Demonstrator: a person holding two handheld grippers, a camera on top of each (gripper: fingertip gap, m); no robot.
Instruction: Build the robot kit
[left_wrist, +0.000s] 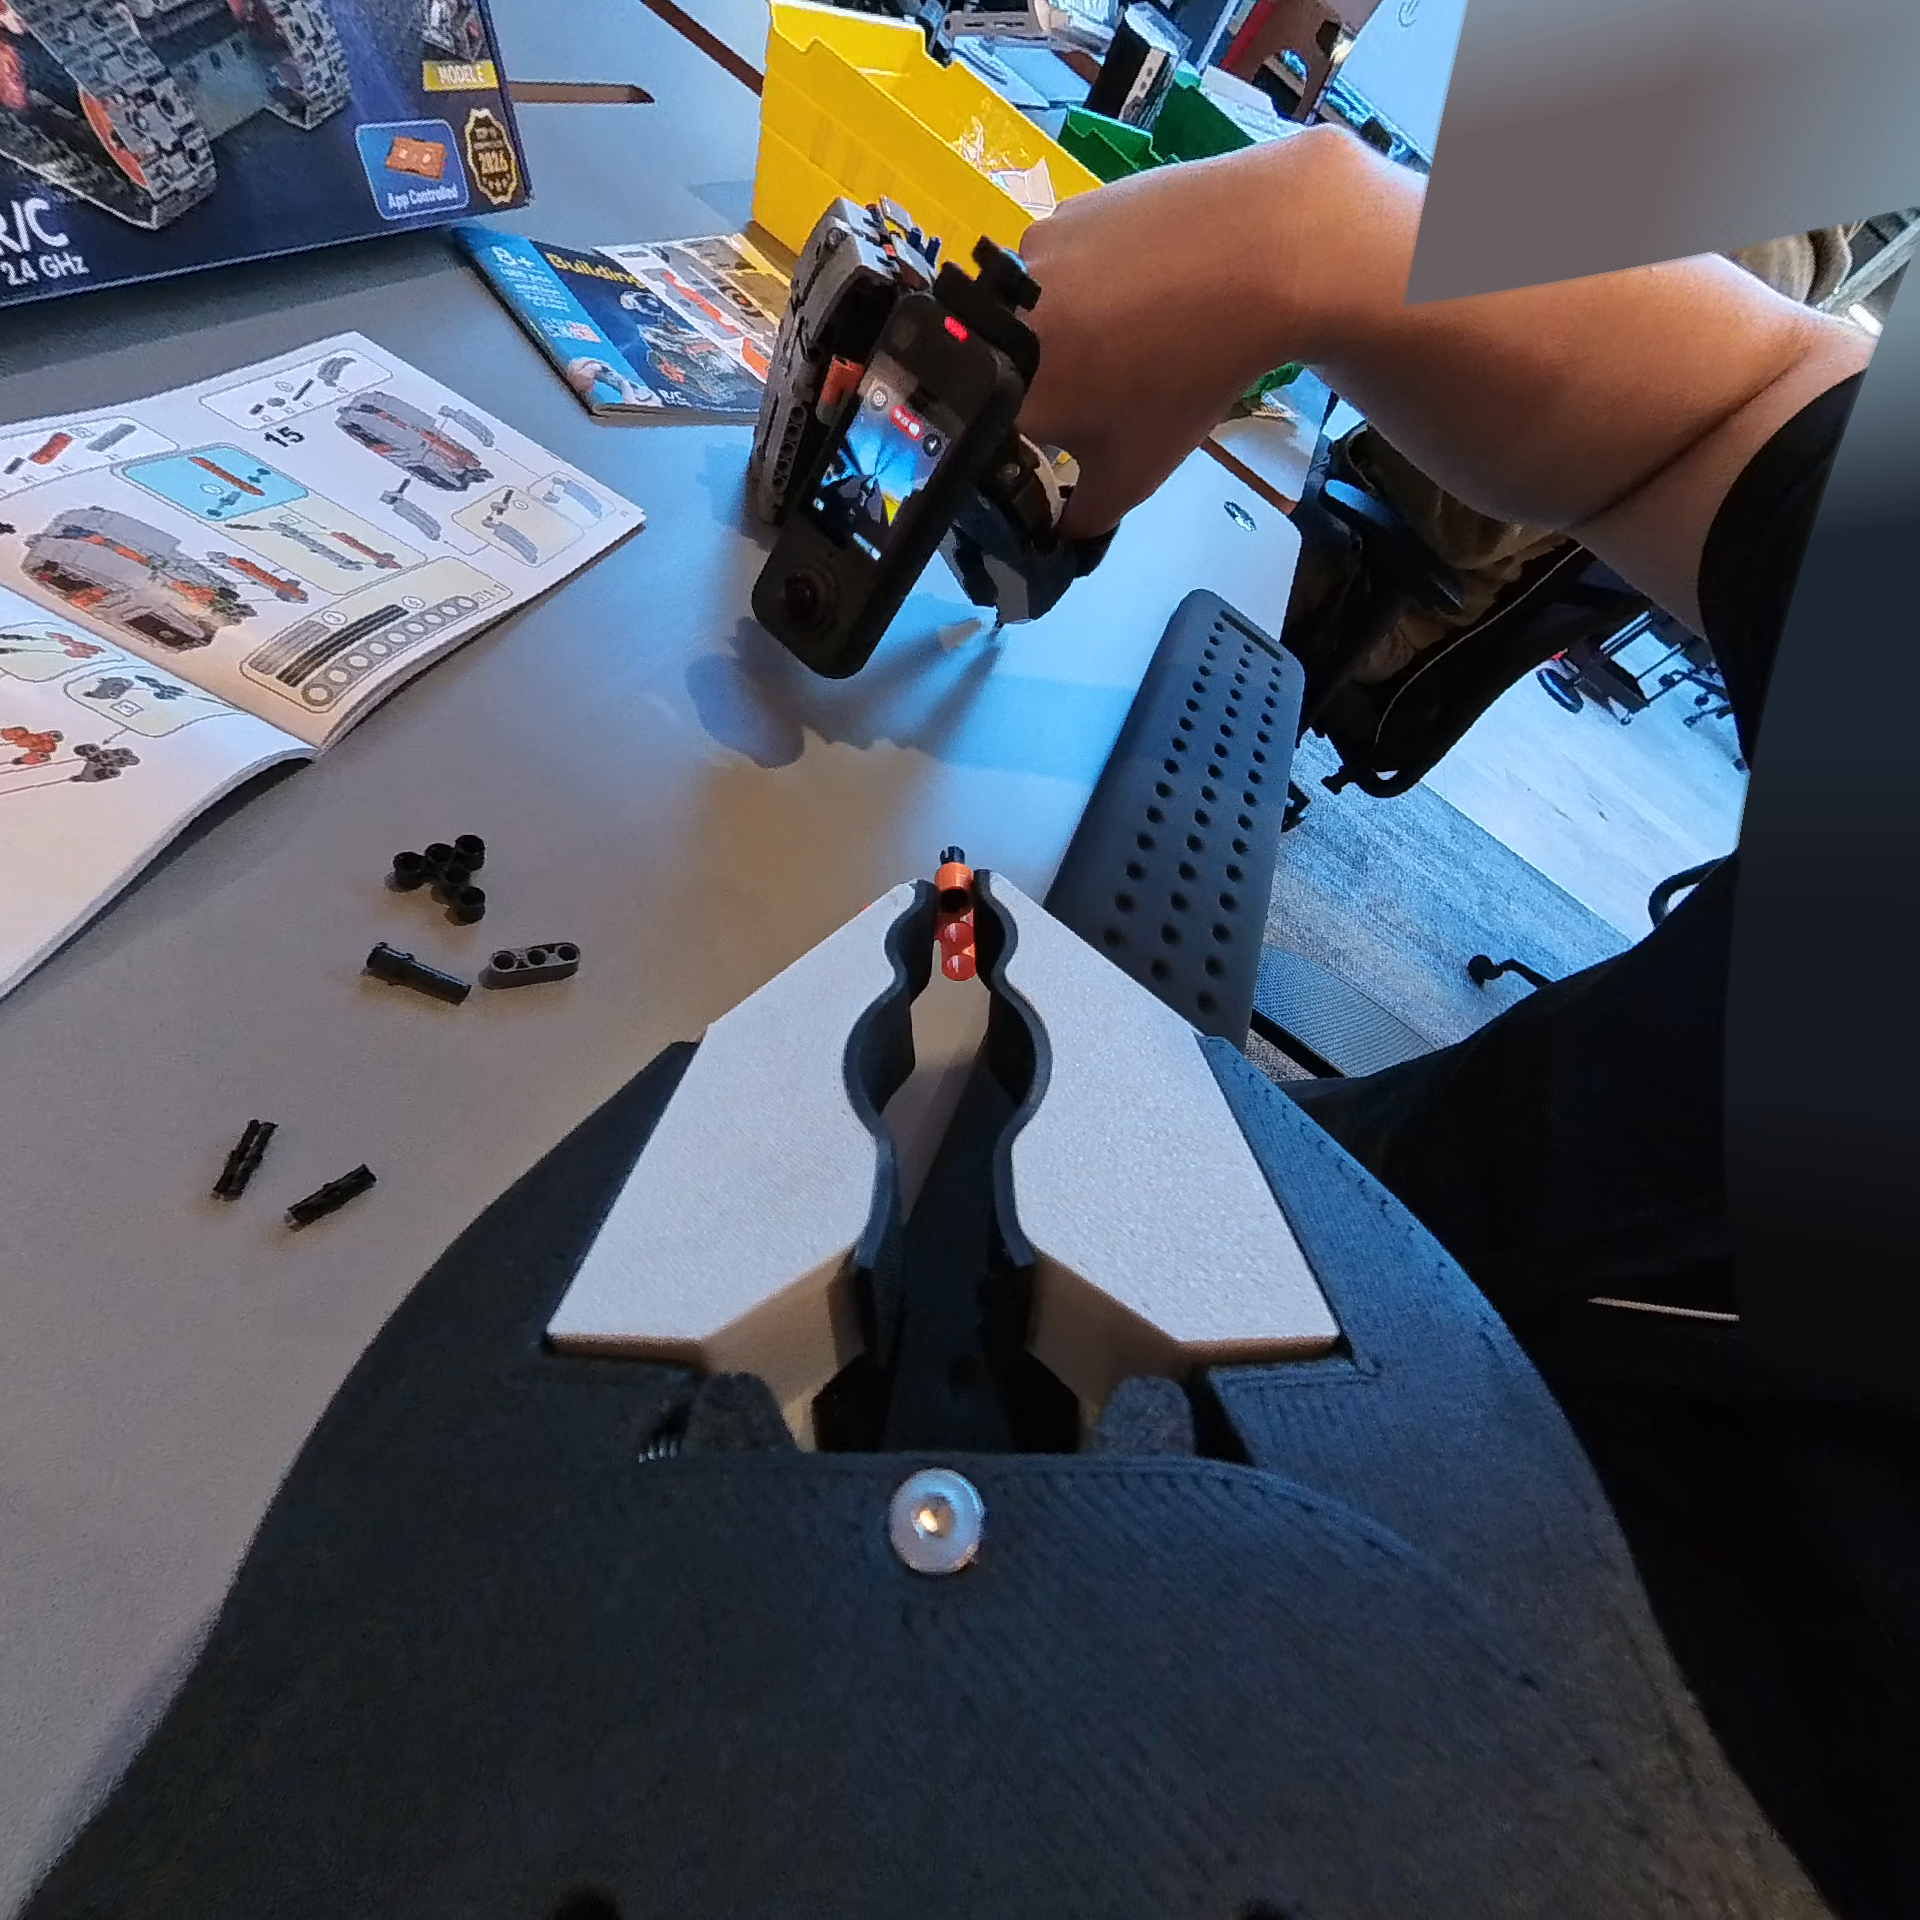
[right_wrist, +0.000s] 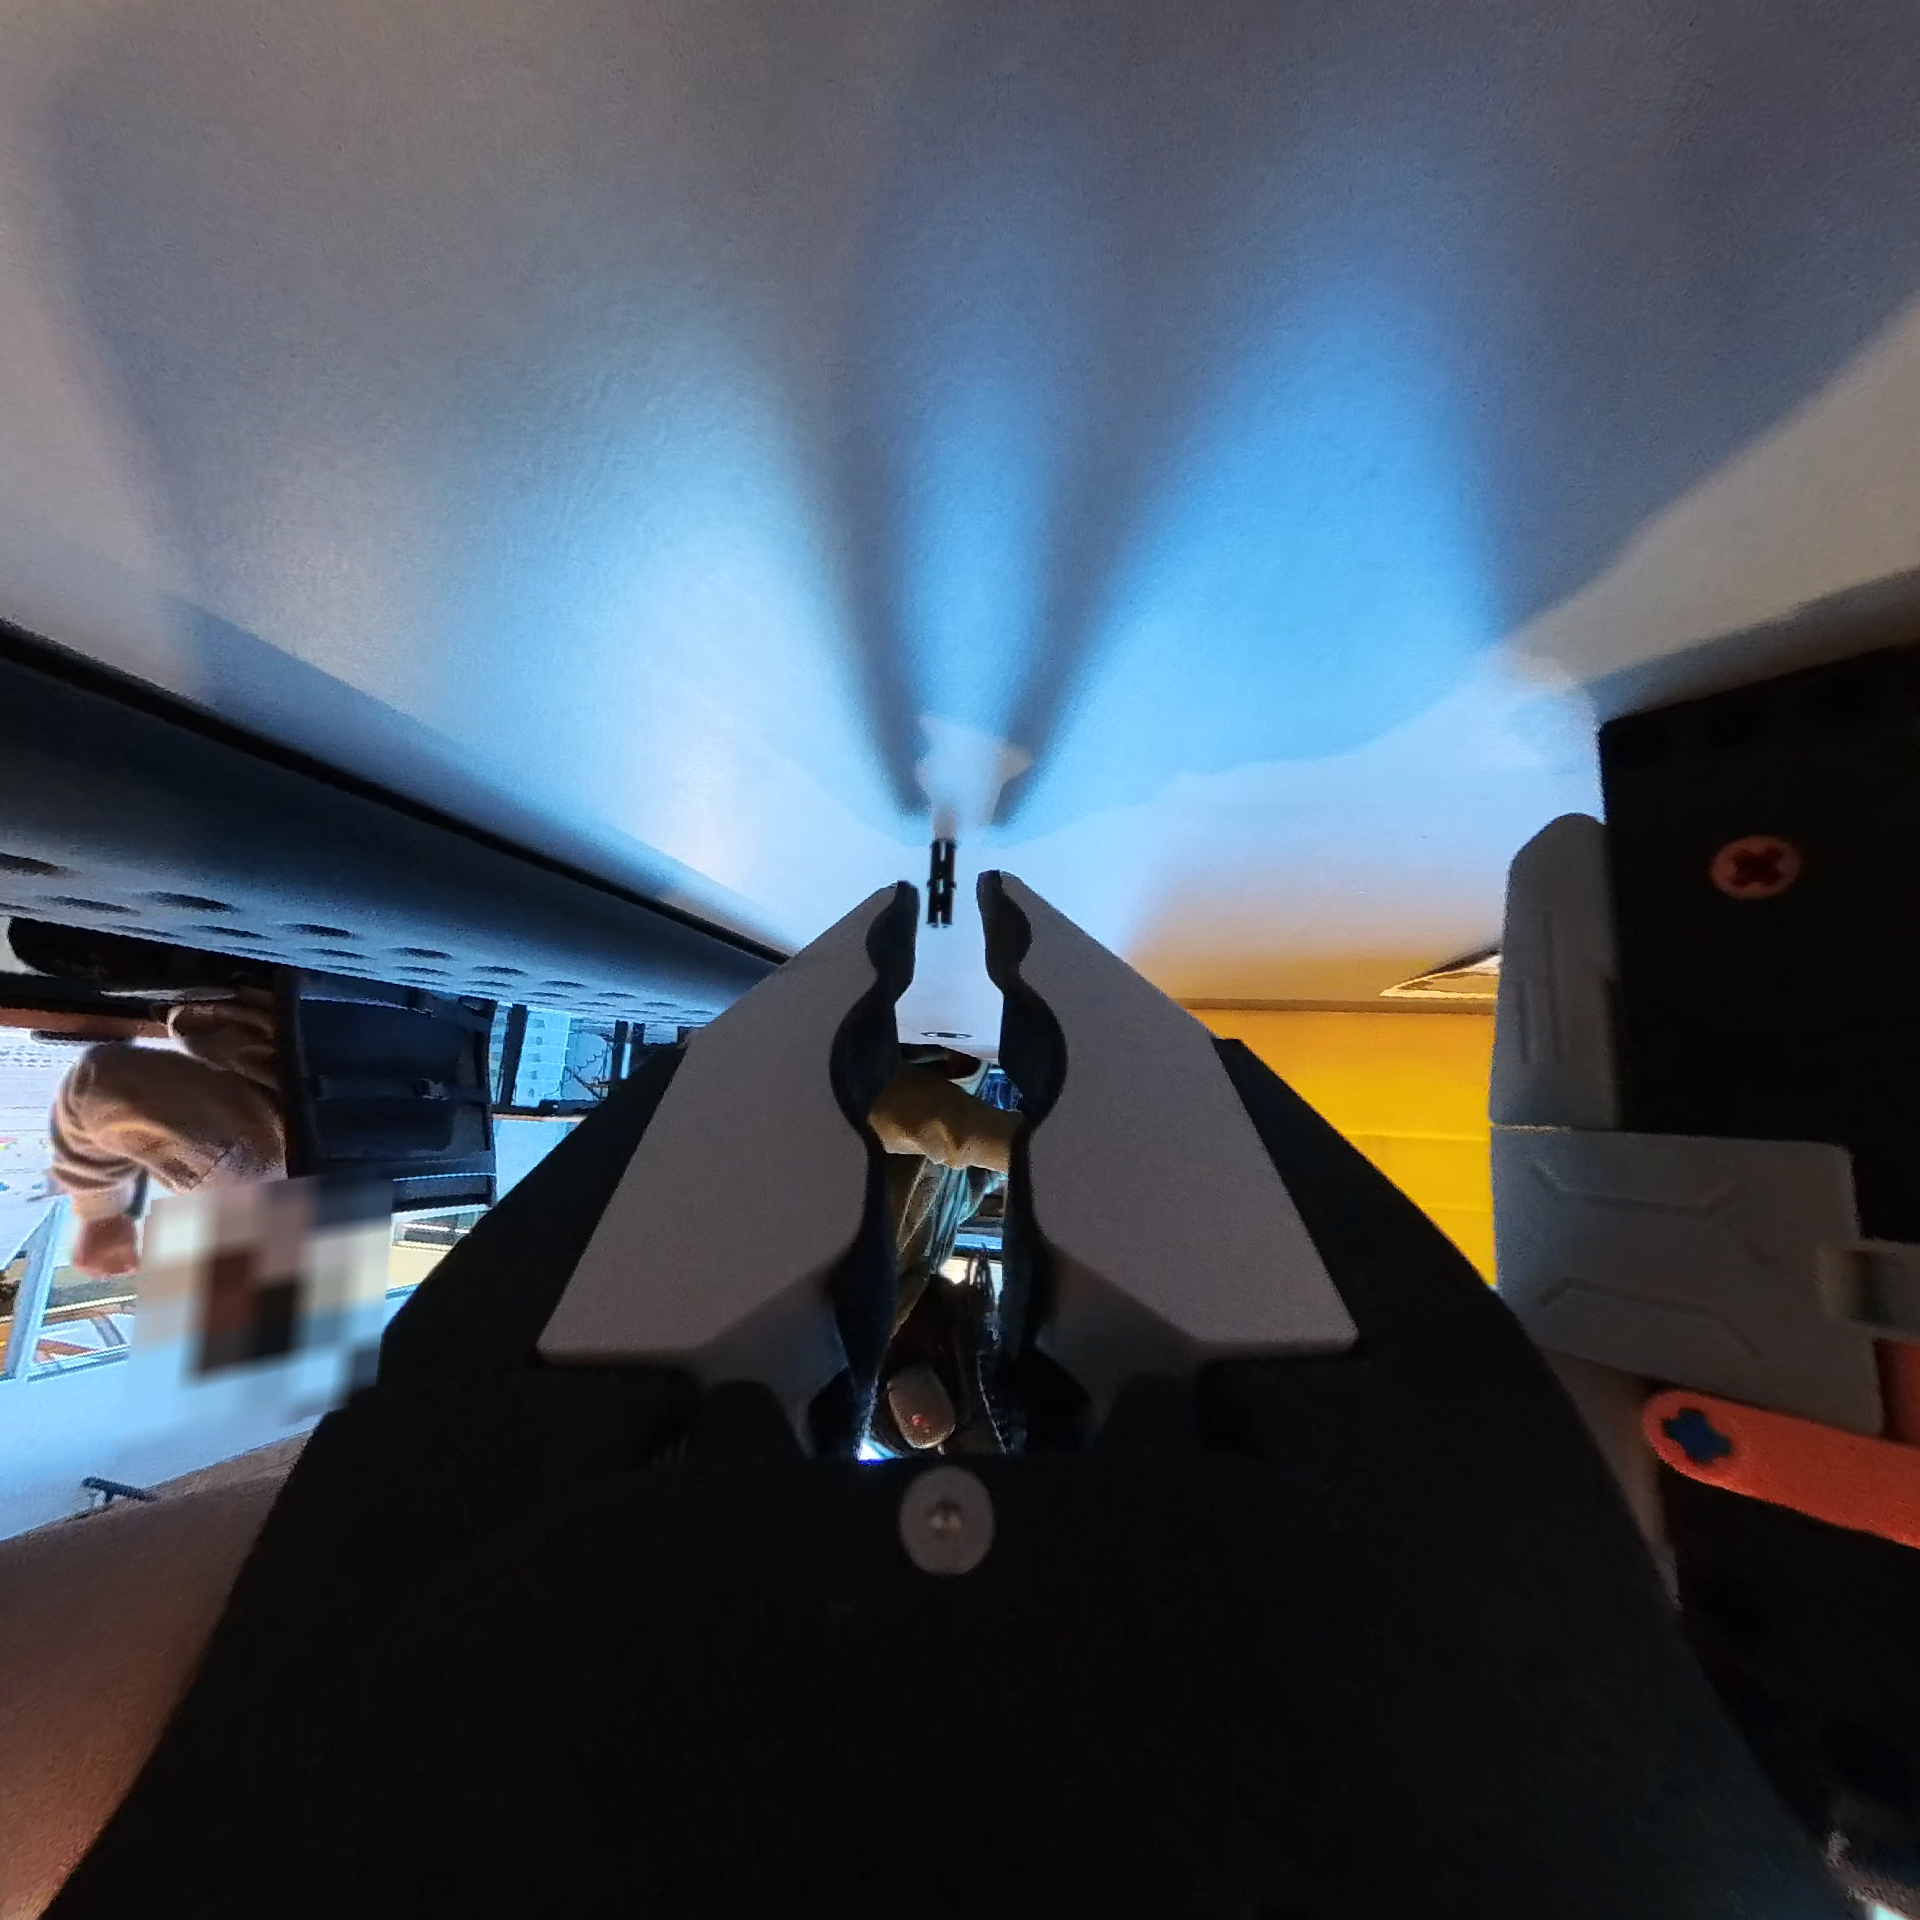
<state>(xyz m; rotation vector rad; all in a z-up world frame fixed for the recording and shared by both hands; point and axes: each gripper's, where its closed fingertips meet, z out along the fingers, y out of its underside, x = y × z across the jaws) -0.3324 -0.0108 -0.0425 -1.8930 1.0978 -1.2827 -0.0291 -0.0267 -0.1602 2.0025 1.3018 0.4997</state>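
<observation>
My left gripper (left_wrist: 951, 896) is shut on a small orange beam (left_wrist: 953, 930) with a black pin at its tip, held above the grey table (left_wrist: 582, 831). My right gripper (right_wrist: 948, 896), seen from the left wrist view (left_wrist: 992, 613) in a person's hand, points down at the table. Its jaws stand slightly apart around a thin black pin (right_wrist: 940, 883), not touching it. The pin meets a small white piece (right_wrist: 961, 769) on the table, which also shows in the left wrist view (left_wrist: 961, 634). A grey, black and orange brick model (left_wrist: 821, 343) stands just behind the right gripper and shows in the right wrist view (right_wrist: 1683, 1226).
An open instruction booklet (left_wrist: 260, 571), a second booklet (left_wrist: 644, 312) and a blue box (left_wrist: 208, 135) lie at the left. Loose black pieces (left_wrist: 447, 862), a grey beam (left_wrist: 530, 966) and black pins (left_wrist: 330, 1195) lie near the booklet. A yellow bin (left_wrist: 883, 135) stands behind; a perforated chair (left_wrist: 1195, 810) is at the table's edge. Tip to tip, the grippers are about 35 centimeters apart.
</observation>
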